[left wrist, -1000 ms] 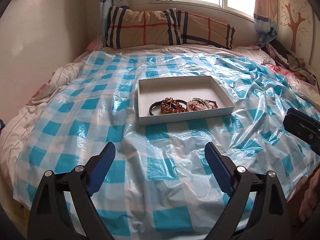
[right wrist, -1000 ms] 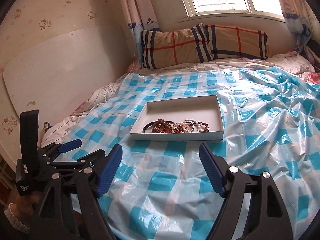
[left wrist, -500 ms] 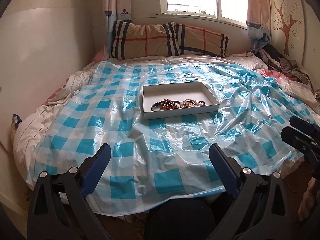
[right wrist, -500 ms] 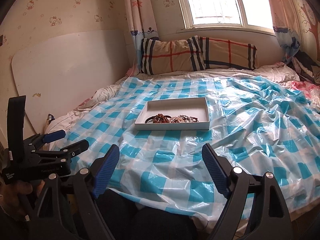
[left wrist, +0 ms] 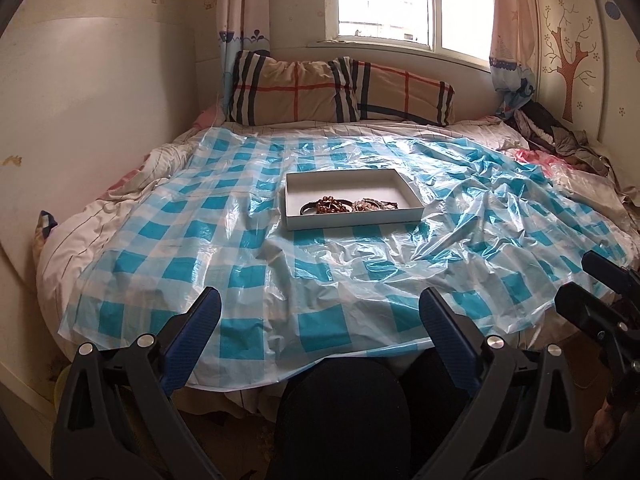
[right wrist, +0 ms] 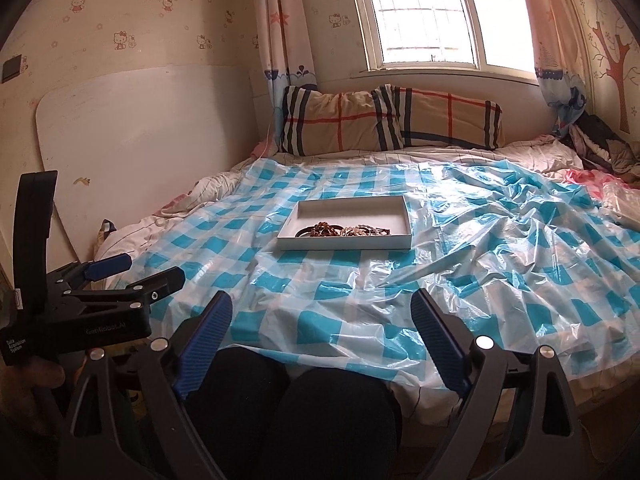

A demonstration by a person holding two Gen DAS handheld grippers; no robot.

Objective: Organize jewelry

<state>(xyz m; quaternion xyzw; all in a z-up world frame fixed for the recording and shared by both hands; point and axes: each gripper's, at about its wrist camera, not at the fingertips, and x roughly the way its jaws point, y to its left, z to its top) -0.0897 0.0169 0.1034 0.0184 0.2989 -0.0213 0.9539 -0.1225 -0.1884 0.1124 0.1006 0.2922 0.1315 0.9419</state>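
Both of my tools are idle. My left gripper [left wrist: 320, 320] has its jaws spread wide and nothing between them; my right gripper [right wrist: 322, 322] stands the same way, released and empty. Each hangs over my knees [right wrist: 320, 412] at the near edge of the bed, with the checked plastic sheet [left wrist: 248, 264] stretching away ahead of the fingers. In the right wrist view the left tool appears low and to the left of my right fingers, and it is empty there as well.

The task's thing, the white tray [left wrist: 416, 210], lies straight ahead and well apart from both tools, out on the sheet short of the plaid pillows [left wrist: 340, 94] at the headboard. Inside it, against the wall nearest me, sits the jewelry [left wrist: 348, 206]: a row of beaded bracelets, with a dark band at the left end, brown beads next to it, and paler beads to the right. They touch or overlap; I cannot separate individual pieces at this range. The far part of the tray floor is bare.

No jewelry shows on the sheet outside the tray. On that evidence I judge the gathering complete, or very nearly so. Whether the pieces need further spacing inside the tray I cannot determine. Neither tool is positioned to reach them.
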